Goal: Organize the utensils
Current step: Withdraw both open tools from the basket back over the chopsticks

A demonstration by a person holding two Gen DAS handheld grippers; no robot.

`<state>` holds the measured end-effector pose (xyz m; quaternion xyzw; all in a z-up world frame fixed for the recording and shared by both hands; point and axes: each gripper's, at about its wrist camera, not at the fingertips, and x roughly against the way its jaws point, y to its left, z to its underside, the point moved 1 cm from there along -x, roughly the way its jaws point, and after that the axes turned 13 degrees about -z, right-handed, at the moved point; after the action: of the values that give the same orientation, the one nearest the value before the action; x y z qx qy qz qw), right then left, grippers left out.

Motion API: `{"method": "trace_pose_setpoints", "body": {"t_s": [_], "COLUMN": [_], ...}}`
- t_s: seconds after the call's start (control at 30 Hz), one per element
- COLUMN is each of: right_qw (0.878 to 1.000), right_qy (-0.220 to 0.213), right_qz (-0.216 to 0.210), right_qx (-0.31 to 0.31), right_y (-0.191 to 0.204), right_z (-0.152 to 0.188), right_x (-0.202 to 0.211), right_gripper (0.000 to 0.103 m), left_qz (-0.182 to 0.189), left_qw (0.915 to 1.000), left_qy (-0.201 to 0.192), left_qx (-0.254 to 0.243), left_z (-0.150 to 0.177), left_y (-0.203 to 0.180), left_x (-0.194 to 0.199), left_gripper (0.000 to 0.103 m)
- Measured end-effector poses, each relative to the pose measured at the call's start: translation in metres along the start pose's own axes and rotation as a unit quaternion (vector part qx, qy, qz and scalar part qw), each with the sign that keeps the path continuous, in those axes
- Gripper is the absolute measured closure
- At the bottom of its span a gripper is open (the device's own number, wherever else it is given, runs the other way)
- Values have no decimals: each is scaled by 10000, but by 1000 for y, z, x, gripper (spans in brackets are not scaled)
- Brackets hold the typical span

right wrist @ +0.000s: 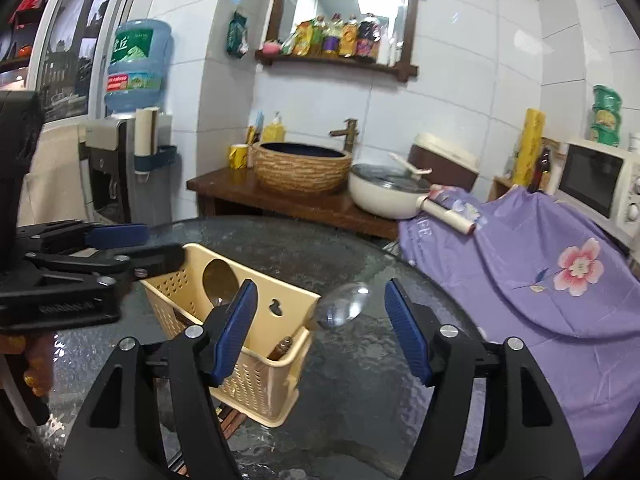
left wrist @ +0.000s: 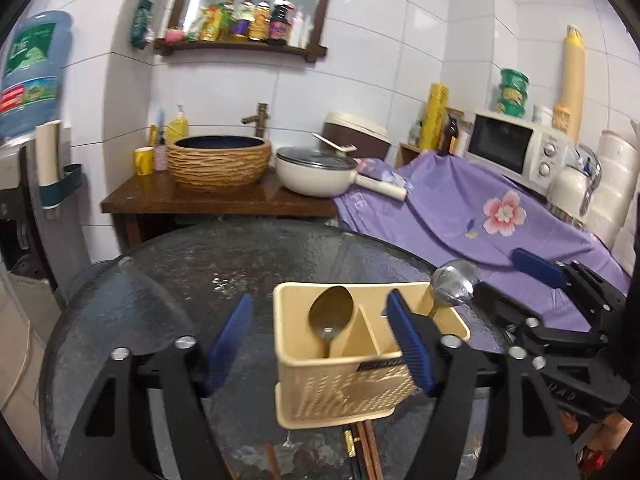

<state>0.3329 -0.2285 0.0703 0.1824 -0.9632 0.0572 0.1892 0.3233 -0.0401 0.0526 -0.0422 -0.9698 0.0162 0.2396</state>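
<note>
both grippers, left (left wrist: 320, 346) and right (right wrist: 320, 332), stand wide and hold nothing. beige caddy (left wrist: 360, 360) on the glass table (left wrist: 180, 280) holds a bronze spoon (left wrist: 330, 314); a silver spoon (right wrist: 344, 306) leans at its corner, chopsticks (left wrist: 368, 452) below.

Beige holder (left wrist: 360, 384) upright on table; two spoons (left wrist: 331, 314) (left wrist: 454, 284) inside, bowls up.

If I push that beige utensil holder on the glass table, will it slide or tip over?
The utensil holder looks like thin perforated plastic, so probably light. On the smooth glass table it would likely slide easily. The two spoons, one bronze and one silver, stand tall inside, so a high push might tip it.
</note>
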Motion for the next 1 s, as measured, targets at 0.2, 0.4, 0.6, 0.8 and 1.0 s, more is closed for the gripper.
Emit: {"method": "trace_pose_setpoints", "body": {"t_s": [0.2,0.4,0.6,0.8,1.0], "right_qw": [9999,9922,9805,9725,9677], "right_qy": [105,1241,1775,2081,2212], "right_qz": [27,-67,-377,-367,-478], "right_qx": [-80,12,-753,-979,-1112], "right_y": [21,64,78,84,87], "right_z": [29,103,144,159,163], "right_x": [37,15,-2,-12,-18], "right_gripper": [25,24,25,31,32], "left_qz": [-397,-824,-873,-831,-842], "left_qw": [9975,9882,9785,9782,9761], "left_qy": [526,1241,1830,1893,2002], "left_qx": [257,345,383,184,80], "left_z": [40,99,140,147,157], "left_y": [38,68,76,63,58], "left_x": [28,28,13,9,2], "left_gripper": [17,42,65,68,71]}}
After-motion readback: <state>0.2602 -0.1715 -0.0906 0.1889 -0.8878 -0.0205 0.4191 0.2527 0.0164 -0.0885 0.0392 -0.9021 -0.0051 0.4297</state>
